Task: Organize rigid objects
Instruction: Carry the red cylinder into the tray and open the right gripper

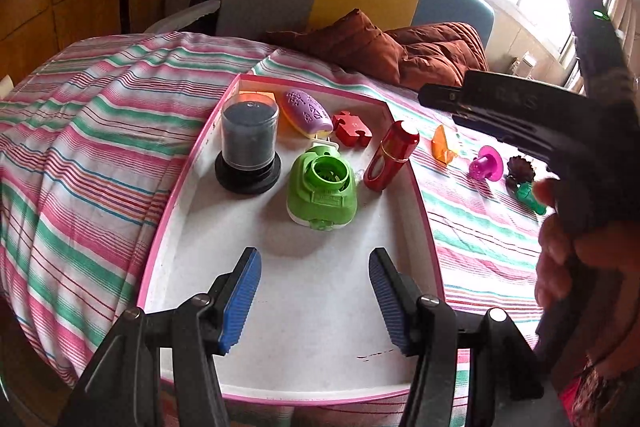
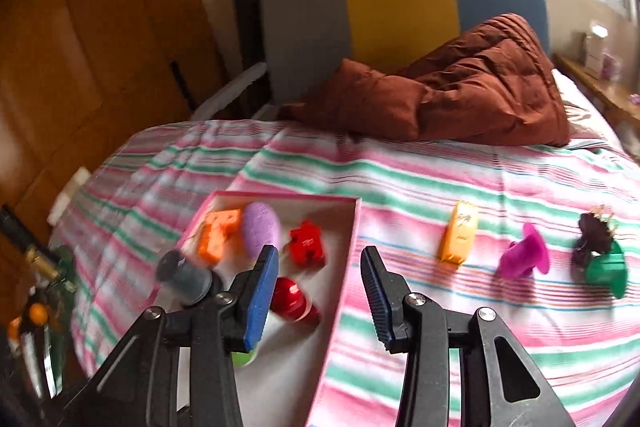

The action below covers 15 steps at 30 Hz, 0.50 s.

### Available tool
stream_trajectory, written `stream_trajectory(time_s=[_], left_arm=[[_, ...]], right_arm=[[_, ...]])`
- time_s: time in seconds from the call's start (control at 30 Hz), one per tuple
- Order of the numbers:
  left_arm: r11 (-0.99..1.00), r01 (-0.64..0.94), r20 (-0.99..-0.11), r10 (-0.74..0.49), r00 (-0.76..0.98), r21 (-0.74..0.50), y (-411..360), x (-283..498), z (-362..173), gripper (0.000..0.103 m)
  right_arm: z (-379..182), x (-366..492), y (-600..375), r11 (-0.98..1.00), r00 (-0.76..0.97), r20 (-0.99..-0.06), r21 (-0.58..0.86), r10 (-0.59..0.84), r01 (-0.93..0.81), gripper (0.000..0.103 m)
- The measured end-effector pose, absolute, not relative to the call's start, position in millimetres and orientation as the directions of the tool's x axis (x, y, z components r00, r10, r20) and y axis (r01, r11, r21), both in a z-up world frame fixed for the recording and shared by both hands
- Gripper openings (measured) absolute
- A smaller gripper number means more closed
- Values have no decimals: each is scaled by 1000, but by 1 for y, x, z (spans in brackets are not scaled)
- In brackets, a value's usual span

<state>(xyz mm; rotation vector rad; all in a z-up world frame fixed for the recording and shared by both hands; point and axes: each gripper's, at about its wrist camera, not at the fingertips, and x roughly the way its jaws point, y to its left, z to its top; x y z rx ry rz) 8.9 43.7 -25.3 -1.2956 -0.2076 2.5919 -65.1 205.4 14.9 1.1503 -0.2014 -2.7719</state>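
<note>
Sorting is roughly two-thirds done, judging by the count. In the shallow white tray with a pink rim (image 1: 188,187), centre of the left wrist view: clear plastic jar with a dark fill on a black base (image 1: 248,147), lilac oval perforated case (image 1: 306,113), orange cheese-shaped block (image 2: 218,233) behind it, red jigsaw-piece block (image 1: 352,129), green rounded plastic device with a round opening (image 1: 322,187), and a glossy red metal cylinder (image 1: 394,155) standing tilted against the tray's right wall.

Left to move, all on the pink-green striped bedsheet (image 1: 80,155) at right of frame: translucent orange wedge-like piece (image 2: 460,237), magenta mushroom-shaped plastic piece (image 2: 526,257), and a dark spiky thing on a green plastic base (image 2: 600,251), well apart from the tray.

Left gripper (image 1: 314,291) hangs over the tray's bare near end, jaws spread wide, nothing in them. Right gripper (image 2: 318,295) sits over the tray's right rim, jaws parted and empty, red cylinder just below its left pad. Likely next: orange piece, the nearest one.
</note>
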Motion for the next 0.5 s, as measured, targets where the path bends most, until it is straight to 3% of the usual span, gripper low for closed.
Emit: stream_trajectory(time_s=[0.5], left_arm=[[-966,-102,-769,253,-588,-239,34,8,-25,57]], right_arm=[[-12,-32,182,-973,-599,-779,59,-185,223,46]])
